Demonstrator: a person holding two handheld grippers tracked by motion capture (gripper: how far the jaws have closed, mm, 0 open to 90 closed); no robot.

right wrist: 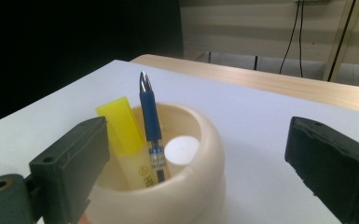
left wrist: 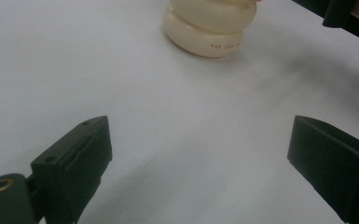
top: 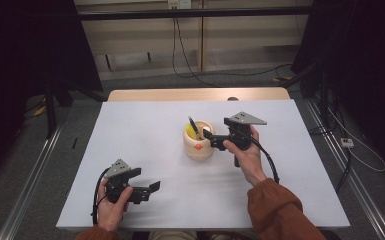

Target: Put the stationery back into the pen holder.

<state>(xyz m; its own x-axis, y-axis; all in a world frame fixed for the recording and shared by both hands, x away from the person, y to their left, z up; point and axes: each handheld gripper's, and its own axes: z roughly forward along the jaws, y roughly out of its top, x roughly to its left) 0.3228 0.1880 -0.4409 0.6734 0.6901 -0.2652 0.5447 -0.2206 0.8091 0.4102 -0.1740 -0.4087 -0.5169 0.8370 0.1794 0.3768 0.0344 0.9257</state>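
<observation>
A cream ribbed pen pot (top: 198,148) stands near the middle of the white table (top: 145,130). In it are a blue pen (right wrist: 149,116), a yellow highlighter (right wrist: 121,130) and a white round-topped item (right wrist: 182,149). My right gripper (top: 211,138) hovers at the pot's right rim, open, its jaws on either side of the pot's opening (right wrist: 196,135) with nothing pressed between them. Open and empty, my left gripper (top: 145,180) rests low near the table's front left. In the left gripper view the jaws (left wrist: 198,135) stand wide above bare table, with the pot (left wrist: 207,28) farther off.
A wooden tabletop edge (top: 195,94) runs behind the white surface. Black cables (top: 190,60) trail over the grey floor beyond, and dark stands flank both sides. The person's orange sleeve (top: 275,210) comes in at the front right.
</observation>
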